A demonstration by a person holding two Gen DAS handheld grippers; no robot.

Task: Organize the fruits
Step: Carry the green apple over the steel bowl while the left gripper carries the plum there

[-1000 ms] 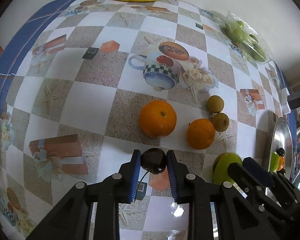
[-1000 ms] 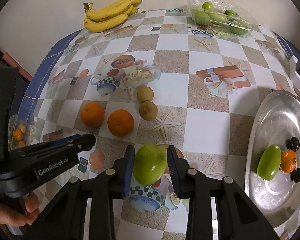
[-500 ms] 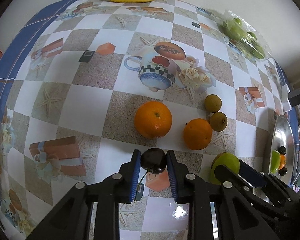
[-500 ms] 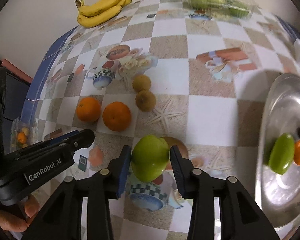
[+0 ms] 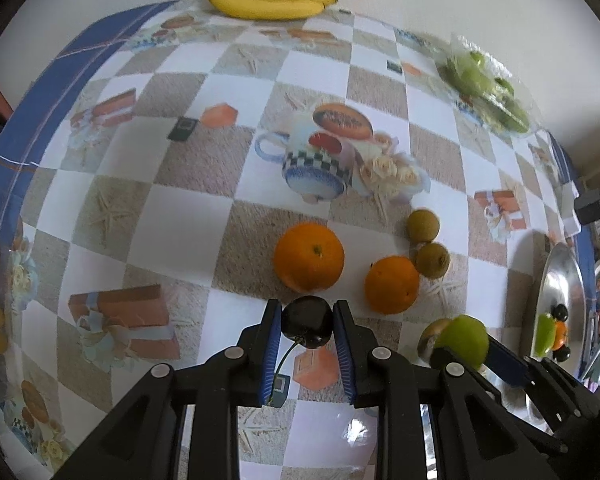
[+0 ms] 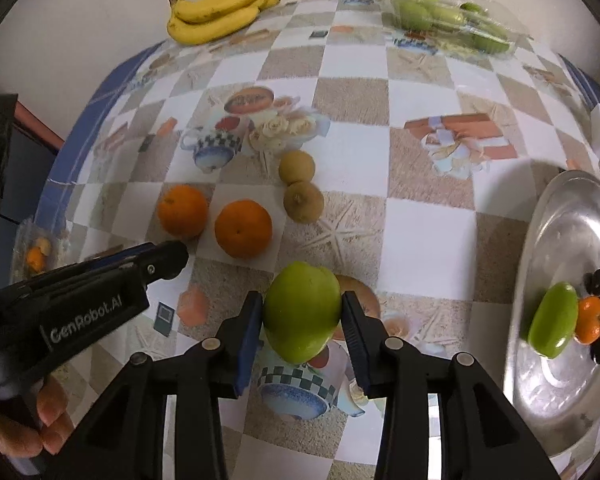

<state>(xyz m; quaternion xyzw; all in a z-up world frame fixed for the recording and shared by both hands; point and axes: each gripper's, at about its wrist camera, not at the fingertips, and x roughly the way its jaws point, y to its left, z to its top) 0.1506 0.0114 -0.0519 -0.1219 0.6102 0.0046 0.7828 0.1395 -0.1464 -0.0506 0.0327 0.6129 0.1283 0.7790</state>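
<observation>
Both jaws grip fruit: left gripper pinches a cherry, right gripper a green mango.

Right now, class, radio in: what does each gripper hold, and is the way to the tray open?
Left gripper shut on dark stemmed cherry. Right gripper shut on green oval fruit. Silver metal tray part-filled, path open.

Ahead of the right jaws, two oranges lie left, two small fruits just beyond them, bananas far behind, and the tray right.
</observation>
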